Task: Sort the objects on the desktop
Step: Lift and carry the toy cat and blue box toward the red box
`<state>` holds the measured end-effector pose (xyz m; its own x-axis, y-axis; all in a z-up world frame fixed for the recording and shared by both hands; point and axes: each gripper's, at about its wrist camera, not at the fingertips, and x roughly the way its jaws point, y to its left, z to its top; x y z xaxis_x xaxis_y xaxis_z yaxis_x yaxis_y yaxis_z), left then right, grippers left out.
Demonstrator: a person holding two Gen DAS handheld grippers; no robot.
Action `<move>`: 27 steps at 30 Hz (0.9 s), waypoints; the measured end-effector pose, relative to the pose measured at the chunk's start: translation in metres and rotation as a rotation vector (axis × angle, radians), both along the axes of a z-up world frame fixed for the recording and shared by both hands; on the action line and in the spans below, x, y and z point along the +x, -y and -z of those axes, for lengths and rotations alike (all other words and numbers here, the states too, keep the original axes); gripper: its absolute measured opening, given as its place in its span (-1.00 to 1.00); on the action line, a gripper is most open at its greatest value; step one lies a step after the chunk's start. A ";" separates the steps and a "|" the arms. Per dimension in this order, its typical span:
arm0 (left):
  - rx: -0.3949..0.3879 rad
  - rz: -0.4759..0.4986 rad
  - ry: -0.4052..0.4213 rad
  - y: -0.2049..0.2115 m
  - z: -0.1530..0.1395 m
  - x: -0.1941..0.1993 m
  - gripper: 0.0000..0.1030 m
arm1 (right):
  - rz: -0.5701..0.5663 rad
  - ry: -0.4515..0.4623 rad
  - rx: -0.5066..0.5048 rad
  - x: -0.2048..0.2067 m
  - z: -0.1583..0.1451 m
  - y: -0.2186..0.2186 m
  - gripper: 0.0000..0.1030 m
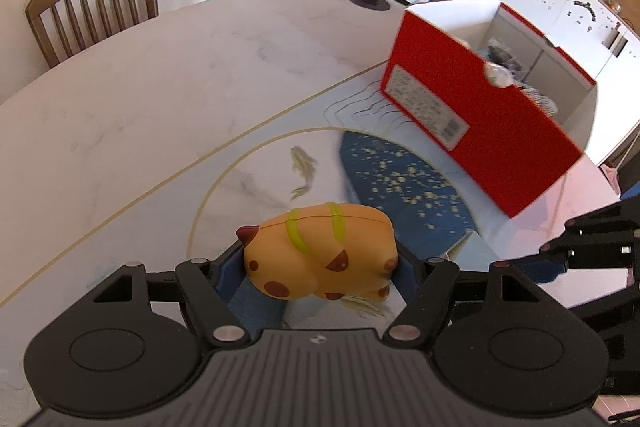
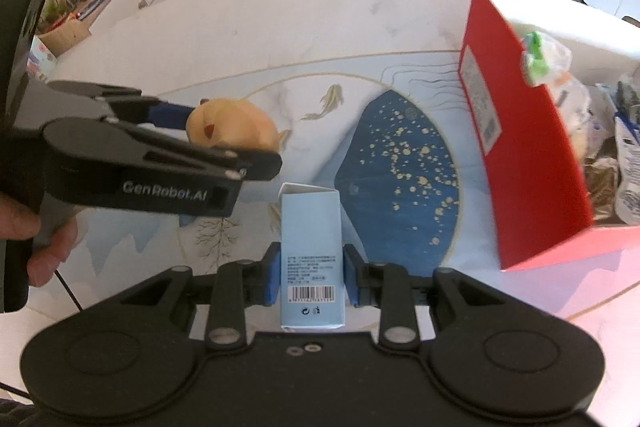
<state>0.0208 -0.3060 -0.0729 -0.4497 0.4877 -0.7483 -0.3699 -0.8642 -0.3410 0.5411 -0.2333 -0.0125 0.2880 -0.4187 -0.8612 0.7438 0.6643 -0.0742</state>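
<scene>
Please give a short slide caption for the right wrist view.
Right gripper grips a blue carton; left gripper holds an orange toy.

One orange toy (image 1: pixel 320 259), one blue carton (image 2: pixel 311 255), one red box (image 1: pixel 480 131), one chair (image 1: pixel 92 3).

An orange spotted animal toy (image 1: pixel 320 253) with yellow-green straps sits clamped sideways above the tabletop (image 1: pixel 160 87), a pale blue barcoded carton (image 2: pixel 312 259) is likewise held, and the open red box (image 1: pixel 480 119) stands nearby, holding packets.

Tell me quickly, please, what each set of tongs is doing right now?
Left tongs: closed on the orange spotted toy.
Right tongs: closed on the light blue carton.
</scene>
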 end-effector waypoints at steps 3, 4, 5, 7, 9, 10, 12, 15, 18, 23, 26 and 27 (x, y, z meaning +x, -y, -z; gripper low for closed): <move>0.010 0.009 -0.004 -0.003 -0.011 0.007 0.42 | 0.004 0.021 0.000 -0.010 -0.011 -0.003 -0.42; 0.011 0.014 -0.004 -0.005 -0.014 0.009 0.42 | 0.004 0.025 -0.003 -0.012 -0.015 -0.003 -0.42; 0.012 0.016 -0.006 -0.006 -0.018 0.012 0.42 | 0.005 0.028 -0.009 -0.015 -0.017 -0.004 -0.42; 0.015 0.037 -0.009 -0.010 -0.026 0.017 0.42 | 0.006 0.033 -0.019 -0.021 -0.023 -0.006 -0.42; 0.017 0.053 -0.014 -0.013 -0.033 0.023 0.42 | 0.007 0.042 -0.024 -0.027 -0.029 -0.008 -0.42; 0.019 0.064 -0.016 -0.014 -0.036 0.026 0.42 | 0.008 0.047 -0.025 -0.031 -0.032 -0.008 -0.42; 0.021 0.073 -0.022 -0.017 -0.043 0.031 0.42 | 0.009 0.054 -0.033 -0.038 -0.038 -0.010 -0.42; 0.028 0.101 -0.029 -0.022 -0.053 0.038 0.42 | 0.009 0.071 -0.040 -0.050 -0.046 -0.011 -0.43; 0.031 0.125 -0.038 -0.028 -0.063 0.045 0.42 | 0.012 0.087 -0.047 -0.063 -0.055 -0.011 -0.43; 0.040 0.158 -0.041 -0.042 -0.077 0.053 0.42 | 0.022 0.100 -0.059 -0.084 -0.071 -0.009 -0.43; 0.040 0.191 -0.046 -0.054 -0.085 0.057 0.42 | 0.025 0.107 -0.065 -0.098 -0.080 -0.005 -0.42; 0.042 0.201 -0.047 -0.057 -0.088 0.058 0.42 | 0.026 0.109 -0.067 -0.102 -0.083 -0.004 -0.42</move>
<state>0.0790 -0.2487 0.0147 -0.3739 0.6011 -0.7063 -0.5498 -0.7569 -0.3532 0.4391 -0.2294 0.0700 0.3664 -0.4830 -0.7953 0.7670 0.6406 -0.0356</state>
